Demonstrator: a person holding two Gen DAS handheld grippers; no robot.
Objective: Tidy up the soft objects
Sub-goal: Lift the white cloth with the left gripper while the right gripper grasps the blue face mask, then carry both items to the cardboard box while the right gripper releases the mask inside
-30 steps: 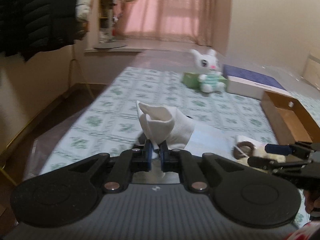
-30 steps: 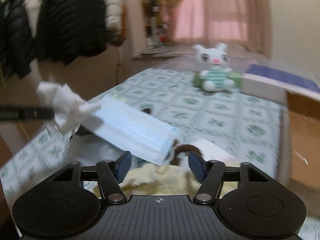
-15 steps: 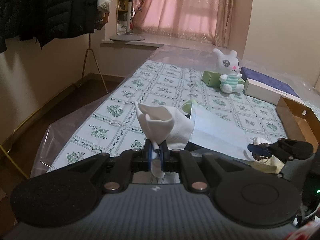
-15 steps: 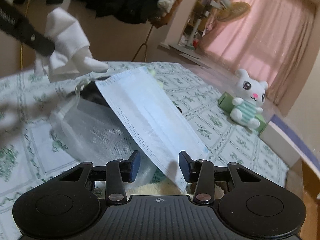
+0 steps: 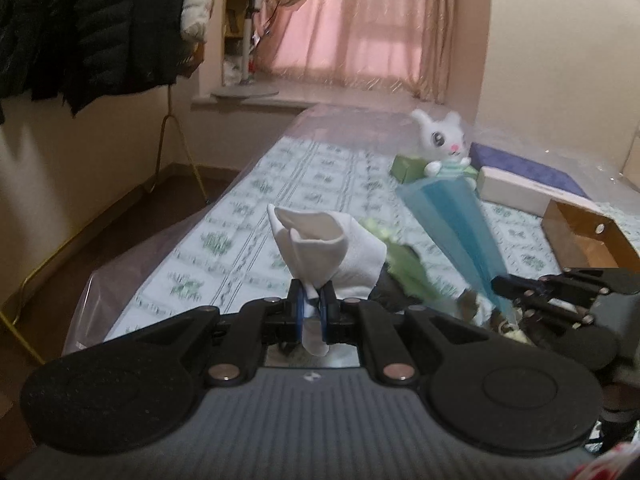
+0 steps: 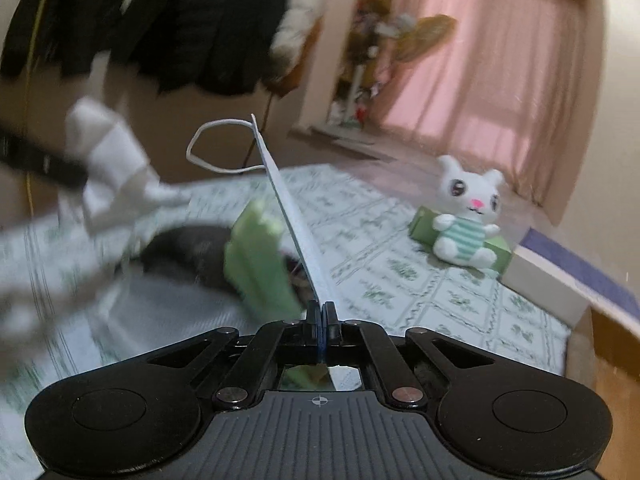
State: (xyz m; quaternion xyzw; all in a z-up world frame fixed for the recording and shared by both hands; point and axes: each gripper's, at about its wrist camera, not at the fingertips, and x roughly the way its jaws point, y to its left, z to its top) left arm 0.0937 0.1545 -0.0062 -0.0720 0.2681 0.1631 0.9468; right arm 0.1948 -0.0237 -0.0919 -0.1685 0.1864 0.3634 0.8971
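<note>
1. left gripper (image 5: 311,307): jaws pinched narrow on a white cloth (image 5: 325,246), which stands up from the pads as a crumpled cone, lifted above the table.
2. right gripper (image 6: 322,318): jaws pressed together on the near edge of a blue face mask (image 6: 297,227). the mask is seen edge-on here, rising up and to the left, with its white ear loop (image 6: 218,146) hanging free at the far end.
3. from the left wrist view the right gripper (image 5: 505,285) sits at the right, with the mask (image 5: 450,224) fanning up from it as a broad blue sheet.
4. just beyond both grippers, between cloth and mask, a pale green soft item (image 6: 260,258) and a dark item (image 6: 188,250) lie on the table; both blurred, so their kind is unclear.
5. table (image 5: 256,216): green-patterned white cover under clear plastic.
6. right side, mid-distance: open brown cardboard box (image 5: 588,238).
7. far right: white plush rabbit (image 6: 468,216) in a striped green top, sitting upright against a green box (image 6: 426,226); a white box with a blue top (image 5: 528,184) lies to its right.
8. far: pink curtains (image 5: 360,28); dark jackets (image 5: 72,24) hang at far left.
</note>
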